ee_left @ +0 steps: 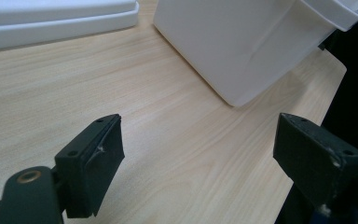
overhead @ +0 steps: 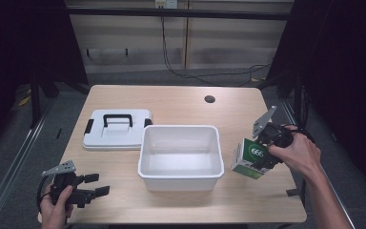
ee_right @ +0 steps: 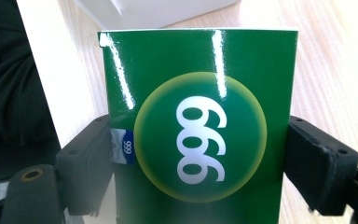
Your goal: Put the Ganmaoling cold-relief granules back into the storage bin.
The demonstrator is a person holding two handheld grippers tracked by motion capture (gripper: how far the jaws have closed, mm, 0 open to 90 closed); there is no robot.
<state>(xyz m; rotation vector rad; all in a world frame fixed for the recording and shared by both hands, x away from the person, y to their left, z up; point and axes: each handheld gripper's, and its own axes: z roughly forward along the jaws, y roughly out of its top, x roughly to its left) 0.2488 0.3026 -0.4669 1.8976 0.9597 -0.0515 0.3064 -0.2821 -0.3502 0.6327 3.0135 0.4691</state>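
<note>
Right gripper [overhead: 262, 157]: jaws pinching a green box [overhead: 250, 158] from two opposite sides. In the right gripper view the box [ee_right: 200, 130] sits squarely between the jaws, its glossy face bearing a round emblem with white digits. In the high view the box is tilted, near the desk's right edge and just beside the right wall of the white bin [overhead: 180, 179]; whether its lower corner touches the desk [overhead: 181, 102] cannot be told. The person's right hand [overhead: 299, 153] grips the tool from the right.

Left gripper [overhead: 95, 184]: jaws spread wide, nothing between them. It is at the desk's near left corner, held in the left hand [overhead: 55, 207], pointing right toward the bin. In the left gripper view bare desk [ee_left: 168, 140] lies between the jaws, and the bin's corner [ee_left: 242, 46] stands ahead, well apart.

Bin: open, upright, at mid-desk. A white lid [overhead: 116, 129] with a black handle lies flat just beside the bin's left rear. A round hole [overhead: 209, 99] is in the desk's far side.
</note>
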